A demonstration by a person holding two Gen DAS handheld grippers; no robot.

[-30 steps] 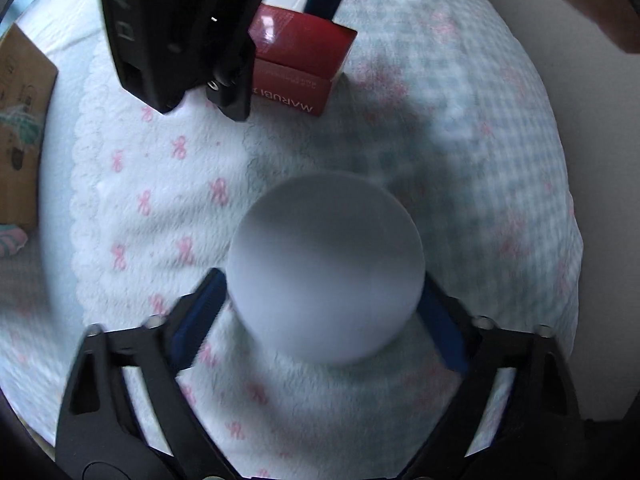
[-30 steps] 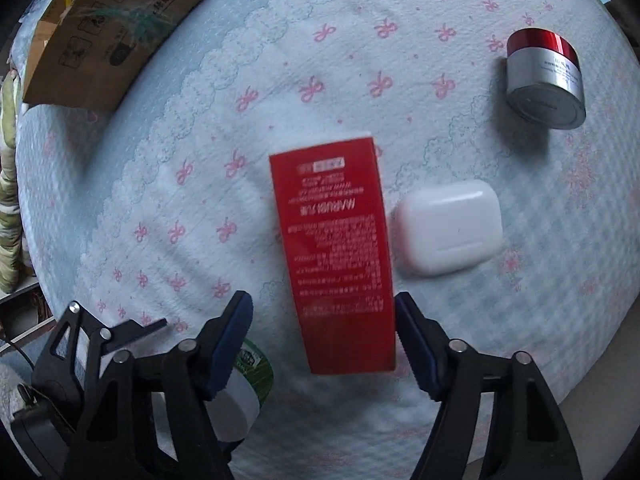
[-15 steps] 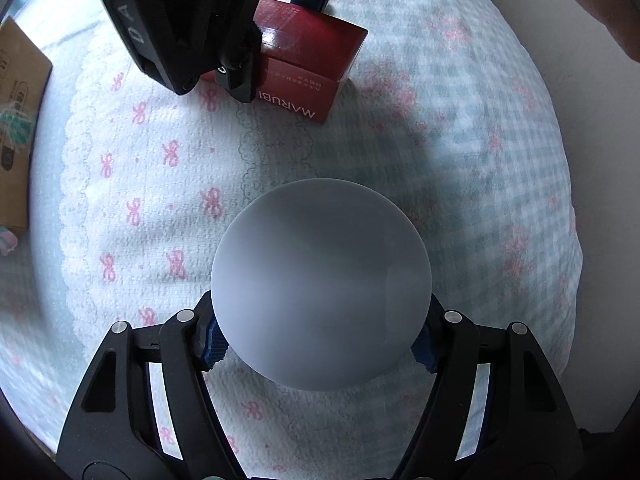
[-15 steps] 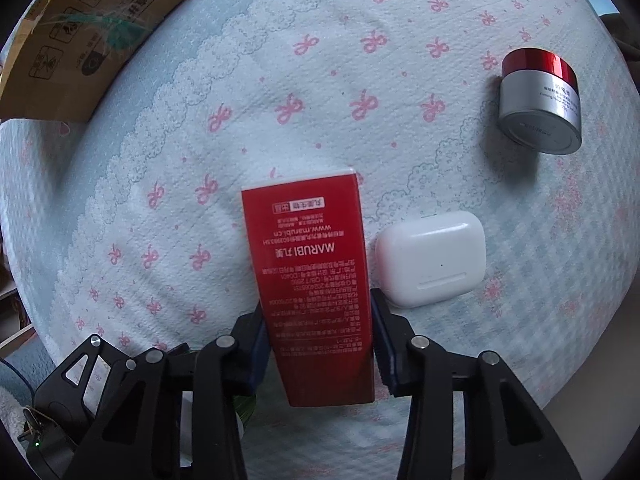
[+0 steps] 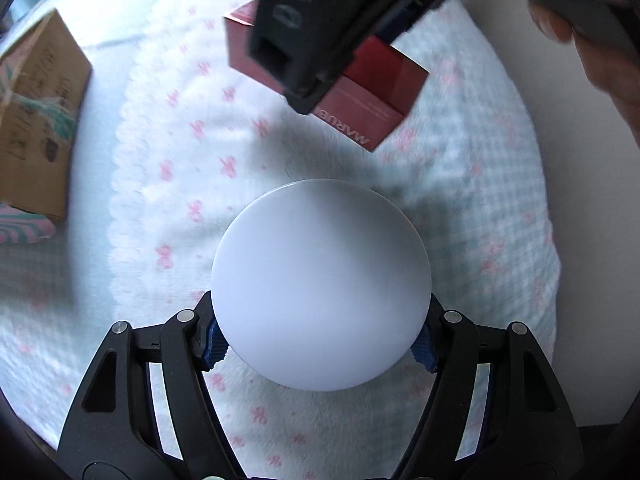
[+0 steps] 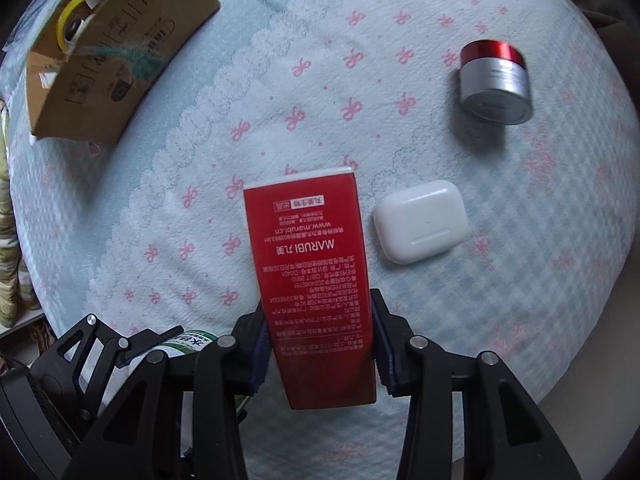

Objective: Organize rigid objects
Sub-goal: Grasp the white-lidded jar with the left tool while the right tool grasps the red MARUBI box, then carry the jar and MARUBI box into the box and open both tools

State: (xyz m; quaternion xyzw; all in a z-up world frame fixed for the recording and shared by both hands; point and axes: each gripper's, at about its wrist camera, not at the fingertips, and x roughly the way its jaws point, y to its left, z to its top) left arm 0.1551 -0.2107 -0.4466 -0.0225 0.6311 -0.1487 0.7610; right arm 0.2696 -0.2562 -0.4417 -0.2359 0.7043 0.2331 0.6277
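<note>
My left gripper (image 5: 320, 340) is shut on a round white-lidded jar (image 5: 320, 284), held above the bed cover. My right gripper (image 6: 318, 344) is shut on a red MARUBI box (image 6: 312, 280) and holds it lifted above the cover; the box also shows in the left wrist view (image 5: 372, 96), under the right gripper's black body. A white earbud case (image 6: 420, 220) lies just right of the box. A silver jar with a red lid (image 6: 496, 80) lies on its side at the far right.
An open cardboard box (image 6: 116, 48) holding a yellow ring sits at the far left, also in the left wrist view (image 5: 36, 120). The light blue cover with pink bows (image 6: 320, 80) spreads under everything. A bare wall (image 5: 580, 240) lies to the right.
Both grippers closed on their objects, the left on the white-lidded jar and the right on the red box. Both objects have since lifted off the cover.
</note>
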